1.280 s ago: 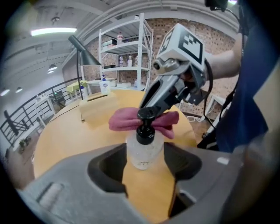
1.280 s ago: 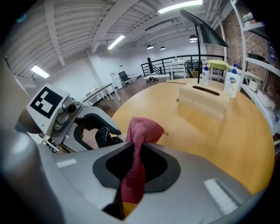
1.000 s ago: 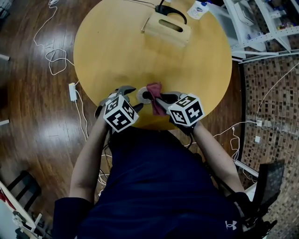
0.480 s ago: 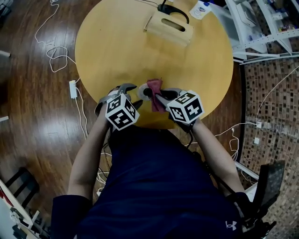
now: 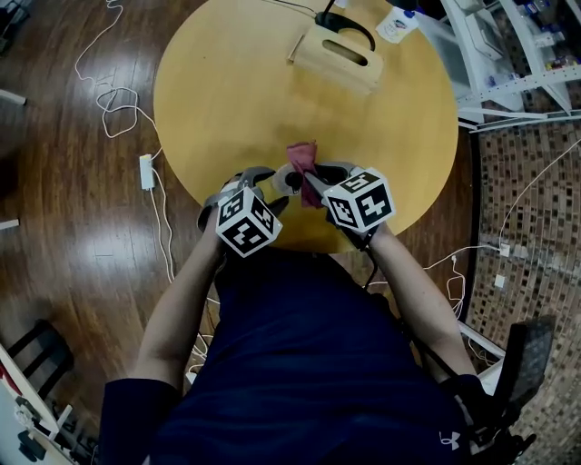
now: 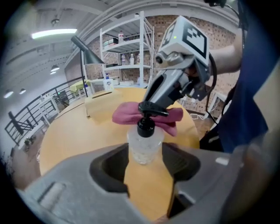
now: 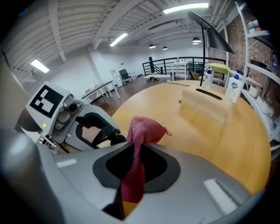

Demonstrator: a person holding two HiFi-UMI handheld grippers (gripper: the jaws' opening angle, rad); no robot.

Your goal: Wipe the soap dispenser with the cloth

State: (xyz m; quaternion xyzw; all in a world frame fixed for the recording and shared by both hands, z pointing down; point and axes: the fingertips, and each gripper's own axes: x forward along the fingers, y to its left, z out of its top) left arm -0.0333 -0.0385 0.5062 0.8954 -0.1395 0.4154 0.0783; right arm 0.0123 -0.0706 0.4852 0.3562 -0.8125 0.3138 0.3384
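Near the front edge of the round tabletop, the left gripper is holding the clear soap dispenser. Its fingers have just been closing and are now pressing the bottle's sides. The right gripper is pinching a red cloth between closed fingers, right beside the black pump.

Left gripper jaws closing on dispenser, right gripper's tight on cloth

Round wooden table: soap dispenser, wooden box, bottle.
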